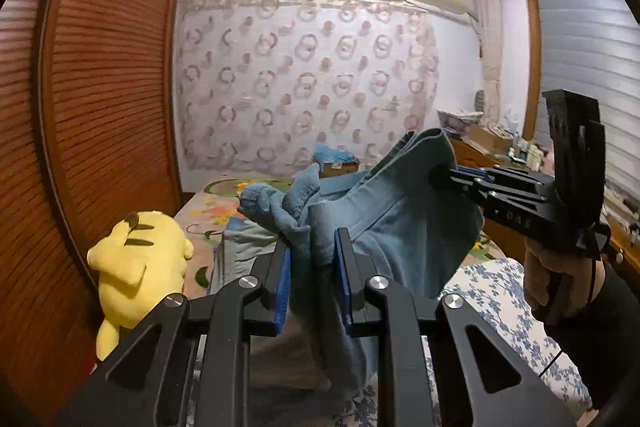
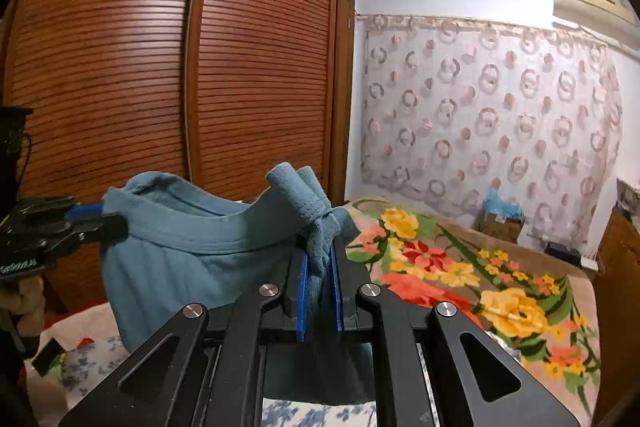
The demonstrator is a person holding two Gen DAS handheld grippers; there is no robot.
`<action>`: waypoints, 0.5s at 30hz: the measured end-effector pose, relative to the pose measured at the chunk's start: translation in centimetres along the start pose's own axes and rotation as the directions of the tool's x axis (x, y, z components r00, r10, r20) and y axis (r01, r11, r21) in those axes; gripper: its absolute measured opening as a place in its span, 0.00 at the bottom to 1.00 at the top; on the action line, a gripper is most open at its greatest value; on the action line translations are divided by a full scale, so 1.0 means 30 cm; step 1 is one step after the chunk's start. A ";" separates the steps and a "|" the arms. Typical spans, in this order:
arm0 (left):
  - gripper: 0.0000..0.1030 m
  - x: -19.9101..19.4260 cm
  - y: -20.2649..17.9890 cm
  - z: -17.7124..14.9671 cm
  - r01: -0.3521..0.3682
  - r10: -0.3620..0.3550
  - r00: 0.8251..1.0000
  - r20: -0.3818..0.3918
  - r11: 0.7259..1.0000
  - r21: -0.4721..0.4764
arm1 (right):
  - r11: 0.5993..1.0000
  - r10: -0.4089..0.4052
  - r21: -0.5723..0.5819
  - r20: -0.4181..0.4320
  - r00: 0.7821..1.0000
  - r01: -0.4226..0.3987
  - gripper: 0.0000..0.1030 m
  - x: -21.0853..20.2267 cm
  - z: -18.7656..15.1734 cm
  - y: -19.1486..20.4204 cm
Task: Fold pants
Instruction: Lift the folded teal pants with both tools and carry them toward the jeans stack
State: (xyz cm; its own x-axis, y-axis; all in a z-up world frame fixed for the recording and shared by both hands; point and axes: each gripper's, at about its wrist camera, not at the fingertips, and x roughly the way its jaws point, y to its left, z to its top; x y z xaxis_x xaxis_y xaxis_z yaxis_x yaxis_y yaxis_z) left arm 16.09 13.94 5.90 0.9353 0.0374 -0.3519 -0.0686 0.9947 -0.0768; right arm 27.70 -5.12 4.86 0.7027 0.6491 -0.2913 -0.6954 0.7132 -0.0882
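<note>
The blue pants [image 1: 400,211] hang in the air above the bed, held by the waistband between both grippers. My left gripper [image 1: 312,247] is shut on one end of the waistband; it also shows at the left of the right wrist view [image 2: 114,221]. My right gripper [image 2: 320,259] is shut on the other end, where bunched fabric sticks up between the blue pads [image 2: 302,291]. In the left wrist view the right gripper [image 1: 438,175] pinches the waistband at the right. The pants [image 2: 192,255] sag open between the two grips. The legs hang below, mostly hidden.
A bed with a floral blanket [image 2: 460,267] and a blue-flowered sheet [image 1: 500,299] lies below. A yellow plush toy [image 1: 136,267] sits at the bed's left by the slatted wooden wardrobe [image 2: 160,67]. A patterned curtain [image 1: 304,79] hangs at the far wall. A cluttered desk [image 1: 488,147] stands right.
</note>
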 end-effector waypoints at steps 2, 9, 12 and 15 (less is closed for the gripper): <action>0.21 0.020 0.025 -0.019 -0.011 0.011 1.000 -0.007 1.000 -0.021 | 1.000 0.004 -0.015 -0.008 1.000 -0.004 0.10 0.042 0.010 0.008; 0.21 0.094 0.110 -0.077 -0.061 0.057 0.997 -0.055 0.994 -0.085 | 0.995 0.014 -0.098 -0.051 0.999 -0.019 0.10 0.213 0.033 0.036; 0.21 0.123 0.146 -0.104 -0.086 0.078 0.994 -0.074 0.990 -0.112 | 0.992 0.028 -0.124 -0.065 0.997 -0.036 0.10 0.290 0.048 0.053; 0.21 0.140 0.171 -0.128 -0.100 0.089 0.992 -0.087 0.986 -0.133 | 0.988 0.045 -0.142 -0.078 0.996 -0.056 0.10 0.349 0.064 0.059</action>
State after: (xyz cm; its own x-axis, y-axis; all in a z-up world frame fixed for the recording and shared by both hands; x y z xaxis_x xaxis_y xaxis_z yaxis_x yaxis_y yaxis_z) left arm 18.33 18.83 0.44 0.8915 0.1175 -0.4376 -0.2079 0.9642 -0.1646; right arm 34.12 3.45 3.47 0.6566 0.6584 -0.3680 -0.7481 0.6308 -0.2062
